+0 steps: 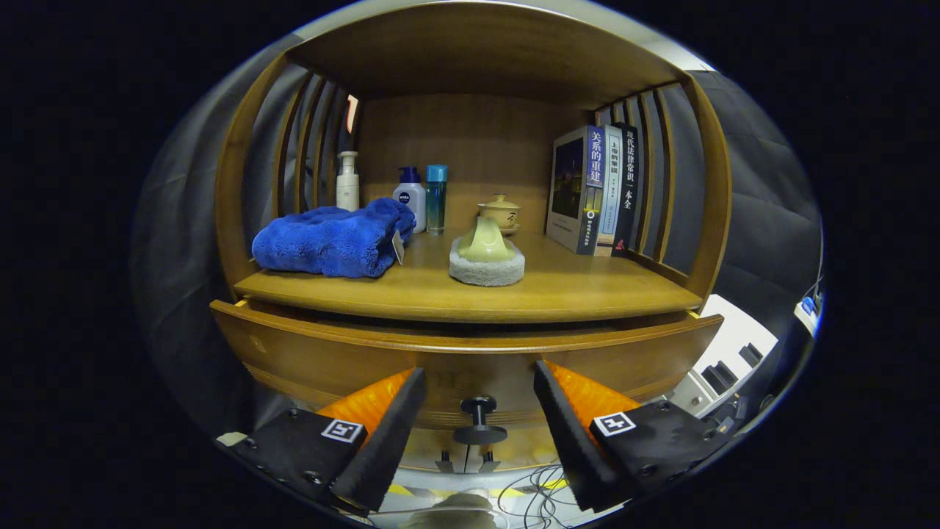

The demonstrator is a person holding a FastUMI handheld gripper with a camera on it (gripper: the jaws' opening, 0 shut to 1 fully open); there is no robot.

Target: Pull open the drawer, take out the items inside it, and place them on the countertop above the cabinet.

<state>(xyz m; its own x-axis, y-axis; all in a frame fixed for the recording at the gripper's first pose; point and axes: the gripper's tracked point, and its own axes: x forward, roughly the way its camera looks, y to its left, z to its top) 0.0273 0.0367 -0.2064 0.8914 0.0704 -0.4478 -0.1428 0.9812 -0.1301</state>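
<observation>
Gripper view: we are holding the tongs (pixel 479 411) apart around the drawer (pixel 470 360) knob (pixel 479 420), drawer barely open, its contents hidden, nothing taken out yet.

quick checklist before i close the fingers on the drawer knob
1. Gripper open: ok, fingers spread apart.
2. Knob between the fingers: ok, roughly centred in the gap.
3. Fingers touching the knob: not ok, both stand clear of it.
4. Drawer state: ok, its front already stands slightly out from under the countertop.
5. Items inside the drawer: cannot tell, the interior is hidden.
6. Free spot on the countertop: ok, bare wood between the blue towel and the grey pad.
</observation>
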